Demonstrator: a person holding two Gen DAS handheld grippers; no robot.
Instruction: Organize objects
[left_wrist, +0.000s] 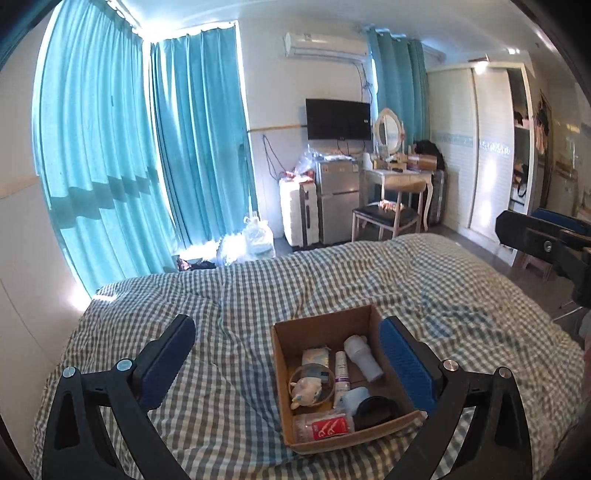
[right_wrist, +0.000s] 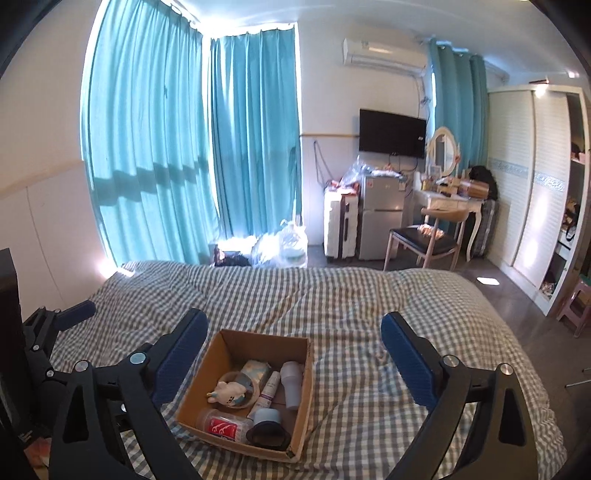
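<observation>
Hovering claws (left_wrist: 288, 354) (right_wrist: 293, 350) agape above filled cardboard box (left_wrist: 321, 321)

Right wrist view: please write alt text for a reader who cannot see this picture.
An open cardboard box of small toiletries and a plush toy sits on a checked bed cover, below the open, empty right gripper. The left gripper shows at the left edge; behind are teal curtains.

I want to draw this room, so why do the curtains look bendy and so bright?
Left wrist view: the fisheye lens bows the curtains and darkens the corners; sunlight glows through them and glares white on the bed edge. Right wrist view: same curve, with window-bar shadows across the curtains; the cardboard box stays sharp.
</observation>
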